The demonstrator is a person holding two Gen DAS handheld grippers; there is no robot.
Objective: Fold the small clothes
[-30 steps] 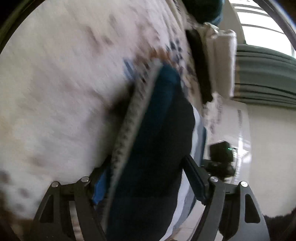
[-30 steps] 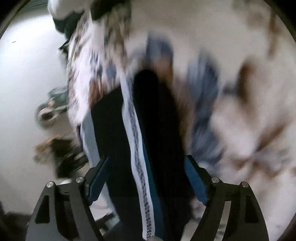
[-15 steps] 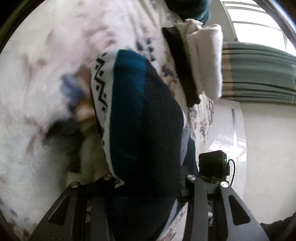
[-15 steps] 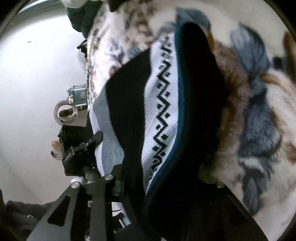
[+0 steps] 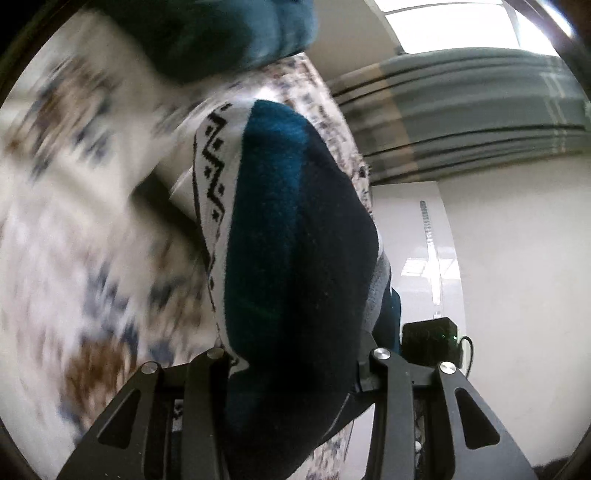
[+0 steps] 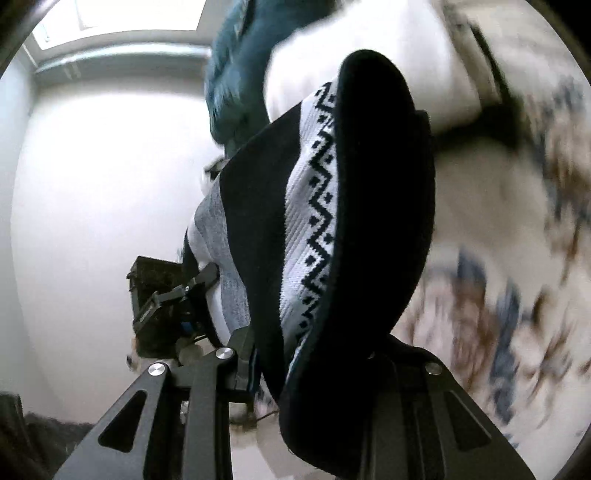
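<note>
A folded knit garment, dark navy and teal with a white zigzag-patterned band, fills the middle of the left wrist view. My left gripper is shut on its near end. The same garment shows in the right wrist view, and my right gripper is shut on its other end. It is held above a floral white cloth surface. The other gripper's black body shows behind the garment.
A teal folded piece and a white folded piece lie at the far end of the floral surface. Grey-green curtains and a white wall lie beyond the surface's edge.
Both grippers closed on the knit garment and carried it forward over the floral surface toward the stacked pieces. The teal and white pieces now appear much closer.
</note>
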